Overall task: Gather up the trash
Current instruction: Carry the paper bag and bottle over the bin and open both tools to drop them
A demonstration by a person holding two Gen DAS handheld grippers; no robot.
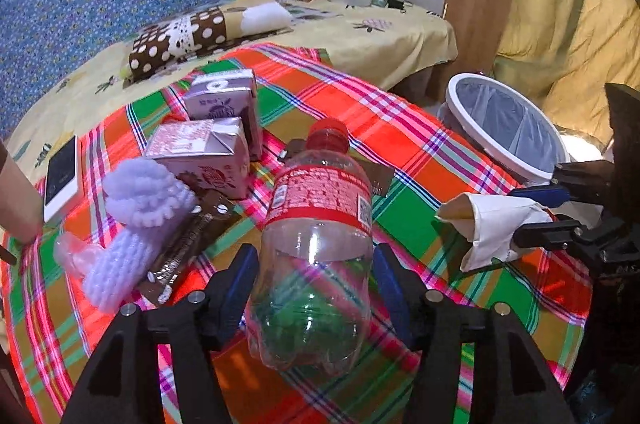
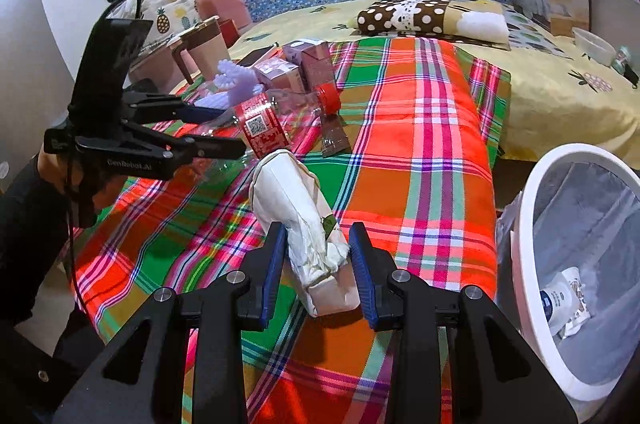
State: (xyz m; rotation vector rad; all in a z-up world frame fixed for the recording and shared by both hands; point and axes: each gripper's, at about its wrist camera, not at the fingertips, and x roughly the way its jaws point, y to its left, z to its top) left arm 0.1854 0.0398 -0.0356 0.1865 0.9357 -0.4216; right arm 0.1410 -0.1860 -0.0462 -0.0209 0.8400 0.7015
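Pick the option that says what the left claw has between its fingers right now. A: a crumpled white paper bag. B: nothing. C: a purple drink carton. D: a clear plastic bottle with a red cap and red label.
D: the left claw has its blue pads on both sides of the clear bottle, while the white paper bag sits in the right claw.

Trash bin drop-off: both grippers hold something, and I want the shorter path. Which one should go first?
Right. The right gripper, jaws closed on the crumpled paper bag, sits beside the trash bin. The left gripper, holding the plastic bottle, is farther across the plaid cloth.
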